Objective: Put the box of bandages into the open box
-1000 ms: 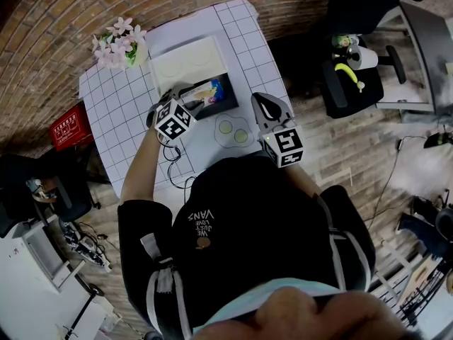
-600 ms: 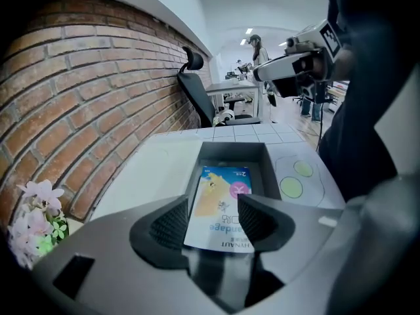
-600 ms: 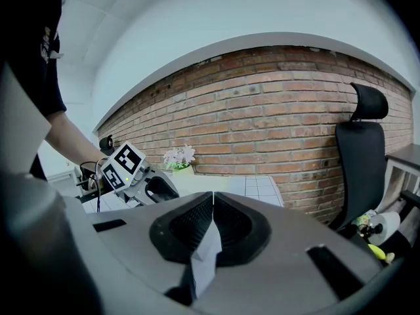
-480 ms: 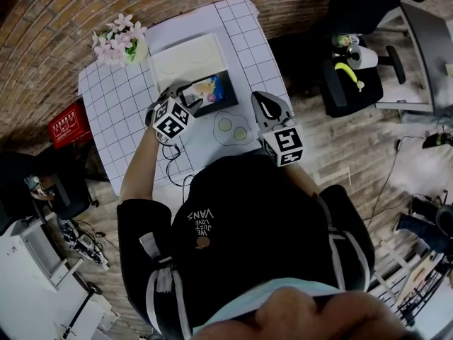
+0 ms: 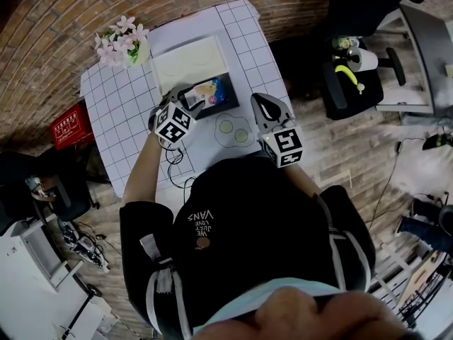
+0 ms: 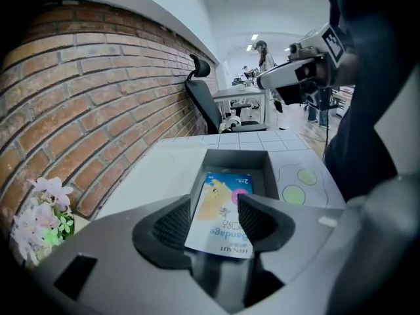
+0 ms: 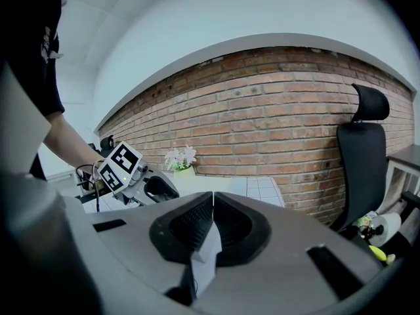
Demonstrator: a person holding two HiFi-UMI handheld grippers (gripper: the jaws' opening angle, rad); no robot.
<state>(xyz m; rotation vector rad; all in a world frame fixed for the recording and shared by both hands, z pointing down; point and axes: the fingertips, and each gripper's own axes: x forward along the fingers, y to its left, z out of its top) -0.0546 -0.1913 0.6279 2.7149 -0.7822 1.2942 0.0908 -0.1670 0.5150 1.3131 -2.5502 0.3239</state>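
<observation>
The bandage box (image 6: 222,192), blue and yellow with print, is clamped between the jaws of my left gripper (image 6: 215,204). Its far end reaches over the inside of the dark open box (image 6: 259,165); whether it touches the bottom I cannot tell. From the head view, the left gripper (image 5: 190,102) holds the bandage box (image 5: 210,91) at the open box (image 5: 228,99), near its left side. The right gripper (image 5: 263,105) hovers to the right of the open box, and its jaws (image 7: 213,195) are shut with nothing between them.
The box's cream lid (image 5: 185,62) lies just behind it on the checked tablecloth (image 5: 120,98). A white mat with two green discs (image 5: 233,129) lies in front. Pink flowers (image 5: 119,44) stand at the back left corner. A black chair (image 5: 350,83) is on the right, a red crate (image 5: 69,126) on the left.
The left gripper has shifted slightly with the bandage box still in it, over the open box. The right gripper has stayed where it was.
</observation>
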